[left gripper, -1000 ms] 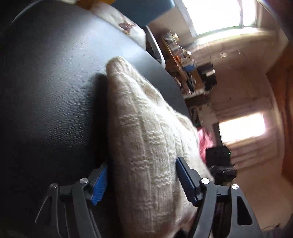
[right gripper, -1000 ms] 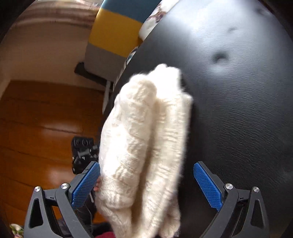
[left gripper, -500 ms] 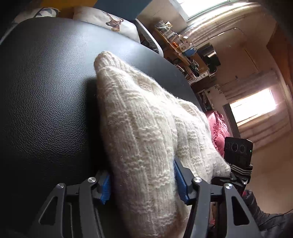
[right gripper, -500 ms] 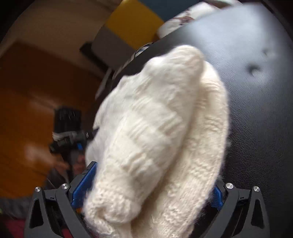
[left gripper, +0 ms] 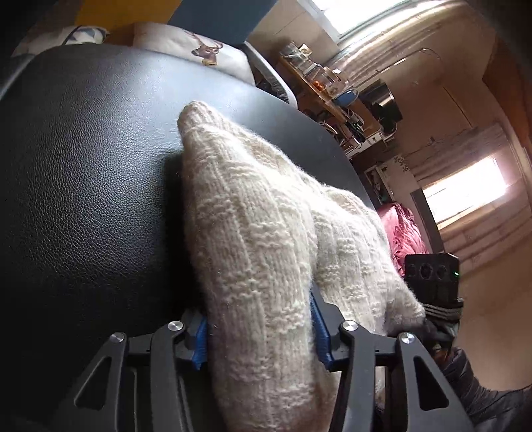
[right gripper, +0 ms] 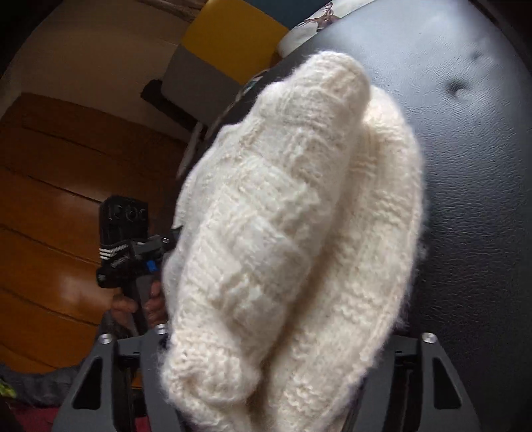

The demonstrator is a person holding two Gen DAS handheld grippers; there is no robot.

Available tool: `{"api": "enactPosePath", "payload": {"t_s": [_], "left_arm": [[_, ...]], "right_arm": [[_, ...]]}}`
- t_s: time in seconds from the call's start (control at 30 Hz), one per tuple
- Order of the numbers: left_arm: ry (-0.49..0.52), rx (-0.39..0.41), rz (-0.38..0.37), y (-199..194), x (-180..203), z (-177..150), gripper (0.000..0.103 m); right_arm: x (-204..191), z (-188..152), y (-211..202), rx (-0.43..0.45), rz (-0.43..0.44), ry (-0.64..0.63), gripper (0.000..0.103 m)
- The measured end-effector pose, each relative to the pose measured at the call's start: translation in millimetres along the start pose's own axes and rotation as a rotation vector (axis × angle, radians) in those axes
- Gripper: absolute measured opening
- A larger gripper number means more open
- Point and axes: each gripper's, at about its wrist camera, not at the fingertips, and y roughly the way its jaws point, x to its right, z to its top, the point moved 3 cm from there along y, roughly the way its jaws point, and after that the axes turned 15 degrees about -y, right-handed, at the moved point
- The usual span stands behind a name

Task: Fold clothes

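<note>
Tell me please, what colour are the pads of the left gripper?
Blue. The pads of the left gripper show best in the left wrist view, against the cream knitted garment.

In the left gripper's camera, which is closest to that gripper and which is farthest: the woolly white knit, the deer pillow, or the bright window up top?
1. Cream knit garment: between the closing jaws of the left gripper.
2. Deer pillow: beyond the far edge of the black leather surface, upper left.
3. Window: across the room, top right.
</note>
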Motion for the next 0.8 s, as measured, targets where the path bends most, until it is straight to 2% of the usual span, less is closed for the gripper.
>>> {"api": "enactPosePath", "payload": {"t_s": [0.03,0.07,0.1,0.13,0.2,0.23,0.37,0.53,0.8], "left_arm": [[-0.005,0.003,-0.002,-1,-1,-2,0.050],[-0.010,0.008,-0.003,-1,-2,-2,0.050],[-0.014,0.015,-0.004,-1,-2,-3,0.049],[-0.015,0.027,-0.004,-2,-1,-4,0.048],[-0.002,0.048,-0.024,-1,6,-3,0.045],[0.004,0.058,-0.040,-3,9,-6,0.044],[0.016,0.063,-0.125,-9,19,-11,0.043],[0.077,0.047,-0.192,-8,51,-11,0.043],[0.206,-0.015,-0.248,41,146,14,0.043]], "right_arm": [[-4,0,2,-0.004,0.008,-0.023,0.095],[-8,1,4,-0.009,0.016,-0.045,0.097],[-11,2,5,-0.016,-0.012,-0.046,0.098],[-13,3,6,-0.024,-0.045,-0.044,0.090],[-11,1,2,-0.009,-0.092,-0.031,0.060],[-10,-1,-1,0.012,-0.087,-0.011,0.058],[-16,-7,-14,0.066,-0.108,-0.032,0.055],[-14,-12,-42,0.148,-0.100,-0.037,0.055],[-9,-18,-115,0.273,-0.174,-0.039,0.055]]}}
